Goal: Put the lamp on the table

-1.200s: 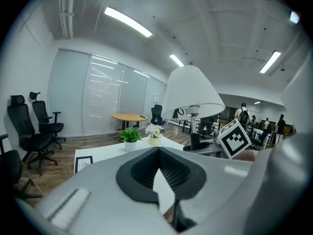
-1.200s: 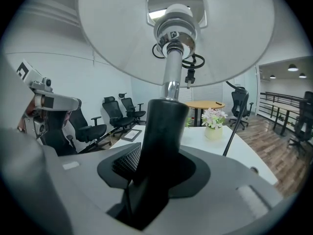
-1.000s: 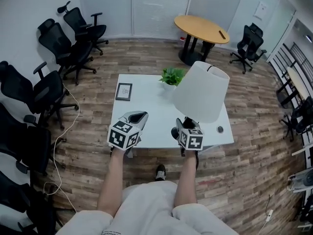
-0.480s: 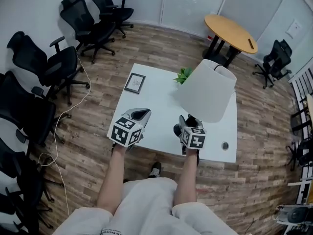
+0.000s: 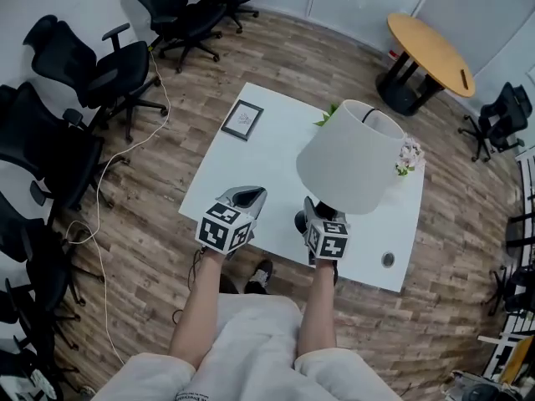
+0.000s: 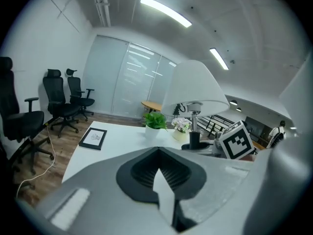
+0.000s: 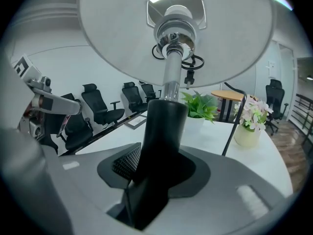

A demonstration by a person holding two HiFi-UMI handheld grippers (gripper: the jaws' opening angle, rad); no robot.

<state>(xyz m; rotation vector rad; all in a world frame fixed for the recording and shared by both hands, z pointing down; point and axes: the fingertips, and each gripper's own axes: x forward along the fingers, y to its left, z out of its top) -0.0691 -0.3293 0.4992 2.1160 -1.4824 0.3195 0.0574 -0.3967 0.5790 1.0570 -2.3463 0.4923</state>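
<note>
Right hand-held gripper (image 5: 318, 217) clamps black lower stem of lamp (image 5: 351, 161). Low grip likely keeps shade clear of jaws and lamp upright for set-down. Lamp hangs over near part of surface (image 5: 251, 165); base low, contact unclear. Left hand-held gripper (image 5: 242, 199) empty, jaws together, just beside, apparently spare.

Count:
- lamp: one
- frame (image 5: 242, 119): one
- pots: two, plant (image 6: 155, 121) and flowers (image 6: 181, 126), at far edge, leaving near side free
- round table (image 5: 430, 53): one

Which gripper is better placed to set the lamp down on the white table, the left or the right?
The right. The right gripper grips the lamp by its black stem, above the table. The left gripper holds nothing.
</note>
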